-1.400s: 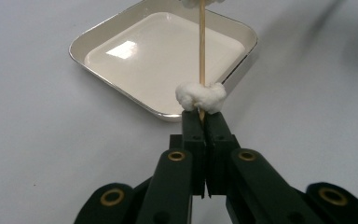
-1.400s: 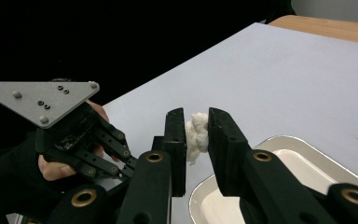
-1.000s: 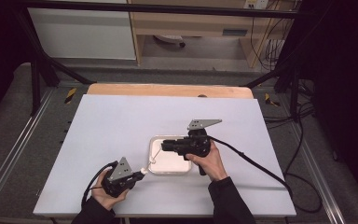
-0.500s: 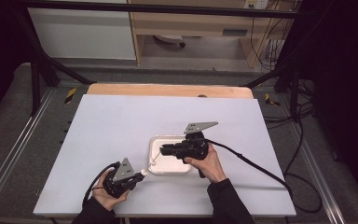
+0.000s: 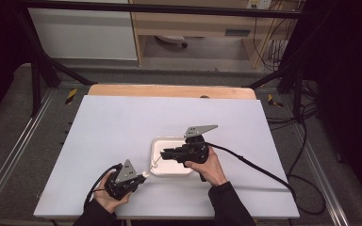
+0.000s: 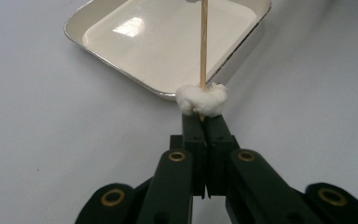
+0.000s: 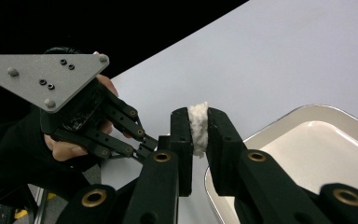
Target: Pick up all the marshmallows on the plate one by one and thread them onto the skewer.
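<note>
Swab, a thin wooden stick with white cotton tufts at both ends (image 6: 203,46), spans between the two tools above the near-left corner of the shallow white rectangular tray (image 5: 162,170). Its long axis runs from the left gripper (image 6: 204,122), clamped on the stick behind one tuft (image 6: 201,99), toward the right gripper (image 7: 198,125), pinched on the far tuft (image 7: 198,128); any pull must follow that line
</note>
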Tool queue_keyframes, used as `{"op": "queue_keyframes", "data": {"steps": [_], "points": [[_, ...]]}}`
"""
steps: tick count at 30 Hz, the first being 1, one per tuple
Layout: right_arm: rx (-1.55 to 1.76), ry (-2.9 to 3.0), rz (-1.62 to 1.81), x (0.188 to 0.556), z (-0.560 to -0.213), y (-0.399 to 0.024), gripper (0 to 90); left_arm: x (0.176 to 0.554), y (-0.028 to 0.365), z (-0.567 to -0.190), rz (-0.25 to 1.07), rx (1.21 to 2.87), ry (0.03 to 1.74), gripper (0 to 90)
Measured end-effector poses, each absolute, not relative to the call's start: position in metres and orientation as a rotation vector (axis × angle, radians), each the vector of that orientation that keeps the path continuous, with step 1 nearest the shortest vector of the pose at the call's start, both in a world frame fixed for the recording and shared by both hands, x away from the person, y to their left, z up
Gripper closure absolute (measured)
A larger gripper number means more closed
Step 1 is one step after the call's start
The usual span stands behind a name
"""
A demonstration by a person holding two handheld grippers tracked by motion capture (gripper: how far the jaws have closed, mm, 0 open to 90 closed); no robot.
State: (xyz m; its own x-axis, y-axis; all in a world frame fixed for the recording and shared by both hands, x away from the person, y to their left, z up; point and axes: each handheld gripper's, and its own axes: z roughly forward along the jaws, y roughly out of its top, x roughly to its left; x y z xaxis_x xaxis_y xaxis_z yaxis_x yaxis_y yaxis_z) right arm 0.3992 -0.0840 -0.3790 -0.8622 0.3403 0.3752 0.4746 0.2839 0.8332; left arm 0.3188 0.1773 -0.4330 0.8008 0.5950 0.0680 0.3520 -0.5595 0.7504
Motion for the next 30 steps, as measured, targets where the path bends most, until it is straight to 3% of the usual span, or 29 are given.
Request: {"op": "queue_keyframes", "data": {"steps": [30], "points": [[-0.755,-2.404,-1.663,0.3936,-0.3857,-0.0785,83.4,0.3166,0.1743,-0.4344,0.383,2.196,0.713,89.0]]}}
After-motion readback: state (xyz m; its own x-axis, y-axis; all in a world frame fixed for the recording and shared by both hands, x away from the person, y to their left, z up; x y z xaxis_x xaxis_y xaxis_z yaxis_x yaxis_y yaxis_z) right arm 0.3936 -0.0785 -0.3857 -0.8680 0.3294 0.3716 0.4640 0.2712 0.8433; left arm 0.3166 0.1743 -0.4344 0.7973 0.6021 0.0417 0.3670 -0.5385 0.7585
